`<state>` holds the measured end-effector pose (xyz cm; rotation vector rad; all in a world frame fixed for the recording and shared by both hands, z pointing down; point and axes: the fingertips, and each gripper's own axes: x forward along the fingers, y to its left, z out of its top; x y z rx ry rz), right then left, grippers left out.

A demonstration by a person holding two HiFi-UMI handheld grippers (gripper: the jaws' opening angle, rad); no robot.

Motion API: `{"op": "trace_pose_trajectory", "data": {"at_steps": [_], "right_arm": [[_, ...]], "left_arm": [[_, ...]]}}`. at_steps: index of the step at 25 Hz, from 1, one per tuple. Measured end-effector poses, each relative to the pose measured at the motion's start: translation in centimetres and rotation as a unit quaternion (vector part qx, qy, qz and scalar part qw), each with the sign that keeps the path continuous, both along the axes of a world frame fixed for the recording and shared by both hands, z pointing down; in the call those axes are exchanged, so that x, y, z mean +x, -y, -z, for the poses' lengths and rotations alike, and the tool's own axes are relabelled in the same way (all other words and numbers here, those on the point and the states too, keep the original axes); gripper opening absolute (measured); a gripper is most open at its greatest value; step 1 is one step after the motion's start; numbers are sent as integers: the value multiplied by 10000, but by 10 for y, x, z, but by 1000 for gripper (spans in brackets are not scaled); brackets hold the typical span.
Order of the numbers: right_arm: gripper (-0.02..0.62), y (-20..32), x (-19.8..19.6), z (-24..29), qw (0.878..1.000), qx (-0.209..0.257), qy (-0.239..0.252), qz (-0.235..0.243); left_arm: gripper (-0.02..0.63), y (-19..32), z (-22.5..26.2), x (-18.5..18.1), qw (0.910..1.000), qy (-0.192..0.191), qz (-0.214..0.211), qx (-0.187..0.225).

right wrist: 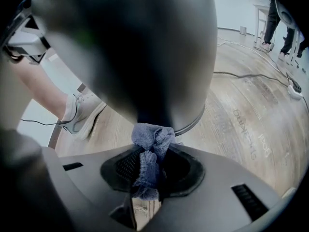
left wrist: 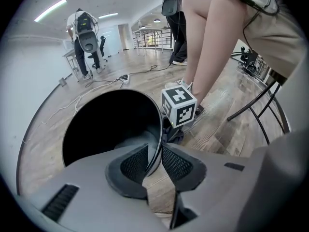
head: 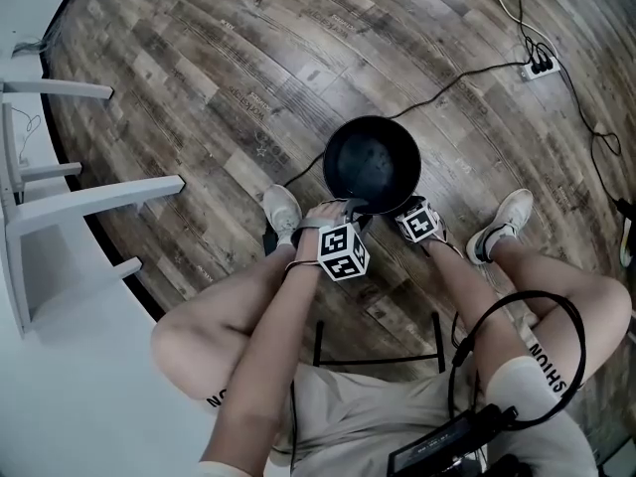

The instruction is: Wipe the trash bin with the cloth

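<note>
From the head view, the black trash bin point(head: 329, 157) stands on the wooden floor point(head: 199, 87) between the seated person's shoes point(head: 282, 210), and the left gripper point(head: 355, 205) and right gripper point(head: 396, 208) crowd its near edge. That's all this angle gives: the marker cubes cover the jaws, and I can't make out the cloth from up here. It does show a white frame point(head: 60, 202) off to the left and a power strip point(head: 540, 65) far across the boards. The left gripper view settles the first question: the jaws stand narrow, one ribbed pad inside the bin's wall and one outside, clamped on the rim, with the dark hollow of the bin gaping beyond. The same view catches the other tool's marker cube point(left wrist: 179, 106) just outside the rim, and people point(left wrist: 84, 37) standing well back in the room. In the right gripper view the picture flips: the bin's rounded outer wall fills the top of the frame, and the jaws are closed on a bunched blue-grey cloth point(right wrist: 152, 138). The cloth's knotted end is pushed up against that outer wall, near the bottom edge of the bin.
</note>
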<state>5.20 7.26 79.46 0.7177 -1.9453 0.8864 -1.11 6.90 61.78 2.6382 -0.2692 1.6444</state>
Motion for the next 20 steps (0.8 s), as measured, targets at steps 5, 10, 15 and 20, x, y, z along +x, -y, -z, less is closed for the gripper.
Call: {"op": "trace_pose_trajectory", "data": {"at_steps": [5,10,15,20], "right_arm": [[103,-7,6,27,9997,143,136,128],[103,-15,15,66,9989,246,250,326],[103,-29,20,102,9968,383,408,576],[103,-29,32,135,9963,511,616,303]], "left_arm": [[95,0,-3,-1,9999,56,102,25],[97,0,-3,4,9994,91,344,-51],[97,-2,-3,9,9973,139,703,-147],[97,0,-4,22,9924,144,1187,-288]]}}
